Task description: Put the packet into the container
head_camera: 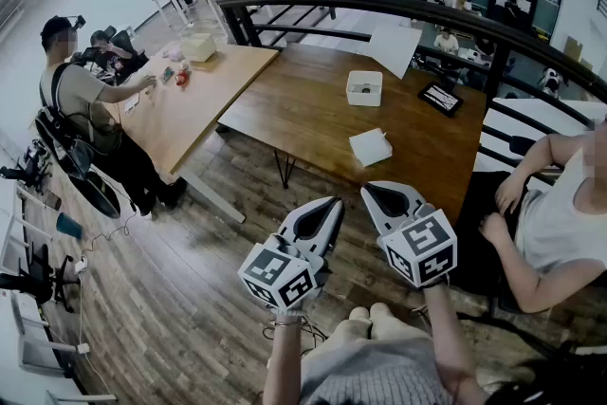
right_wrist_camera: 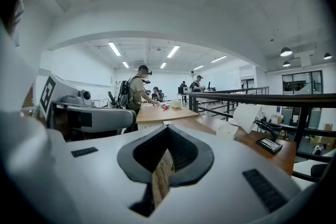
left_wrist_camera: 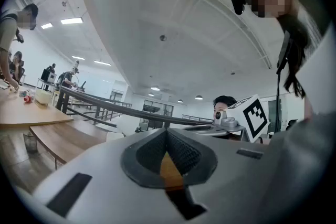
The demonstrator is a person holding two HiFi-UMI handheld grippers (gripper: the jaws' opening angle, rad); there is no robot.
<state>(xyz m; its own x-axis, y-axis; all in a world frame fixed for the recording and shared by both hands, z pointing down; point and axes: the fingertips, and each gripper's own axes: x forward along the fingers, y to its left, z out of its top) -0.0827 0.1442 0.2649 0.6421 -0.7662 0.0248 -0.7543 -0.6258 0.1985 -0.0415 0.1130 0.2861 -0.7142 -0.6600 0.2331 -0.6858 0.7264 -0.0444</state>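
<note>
On the dark wooden table [head_camera: 313, 114] a white square container [head_camera: 364, 88] stands open at the top, and a flat white packet [head_camera: 370, 147] lies nearer me by the front edge. Both grippers hang low over the floor, short of the table. My left gripper [head_camera: 329, 204] is shut with nothing in it; its own view shows the jaws [left_wrist_camera: 167, 131] meeting. Just right of it, my right gripper [head_camera: 373, 192] is also shut and holds nothing, and in its view [right_wrist_camera: 168, 128] the container [right_wrist_camera: 227, 130] sits ahead on the right.
A dark tablet [head_camera: 441, 98] and a white sheet [head_camera: 396, 47] lie at the table's far right. A curved black railing [head_camera: 398, 9] runs behind it. A seated person [head_camera: 555, 213] is close on my right, and others work at a lighter table [head_camera: 185, 100] on the left.
</note>
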